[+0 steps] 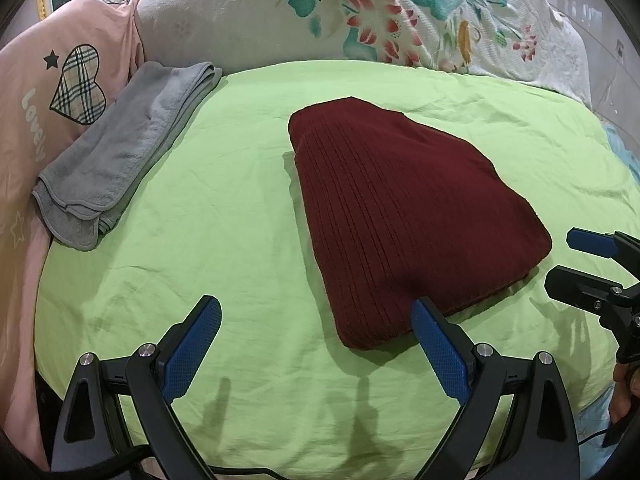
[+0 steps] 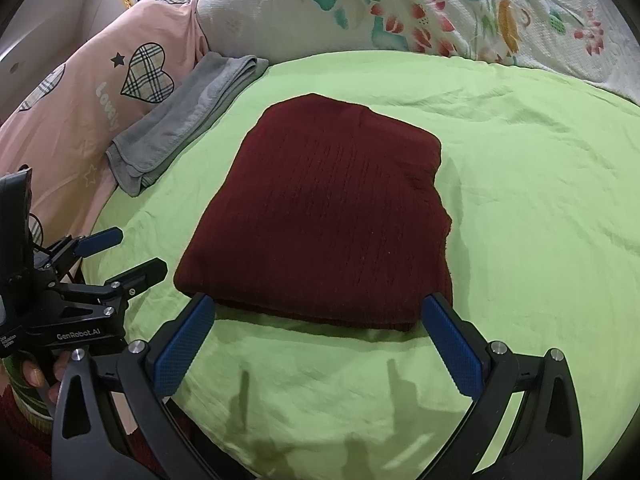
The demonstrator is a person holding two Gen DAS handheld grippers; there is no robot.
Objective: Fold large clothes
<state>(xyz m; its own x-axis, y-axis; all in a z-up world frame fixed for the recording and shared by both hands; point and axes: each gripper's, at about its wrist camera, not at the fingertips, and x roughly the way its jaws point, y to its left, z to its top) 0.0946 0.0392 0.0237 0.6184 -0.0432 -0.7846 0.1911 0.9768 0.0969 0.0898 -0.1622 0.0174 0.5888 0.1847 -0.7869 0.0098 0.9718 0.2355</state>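
A dark red ribbed knit garment (image 1: 404, 216) lies folded into a thick rectangle on the lime green sheet (image 1: 224, 216). My left gripper (image 1: 316, 312) hovers open just in front of its near left corner, nothing between the blue pads. In the right wrist view the same red garment (image 2: 328, 216) fills the middle, and my right gripper (image 2: 318, 308) stands open at its near edge, fingers spread about as wide as the fold. The left gripper (image 2: 120, 252) shows at the left of that view, and the right gripper (image 1: 568, 258) shows at the right edge of the left wrist view.
A folded grey towel (image 1: 120, 160) lies at the left of the sheet against a pink pillow with a plaid heart (image 1: 60, 92). A white floral quilt (image 1: 360, 16) is piled along the far edge. A person's hand (image 2: 40, 376) holds the left gripper.
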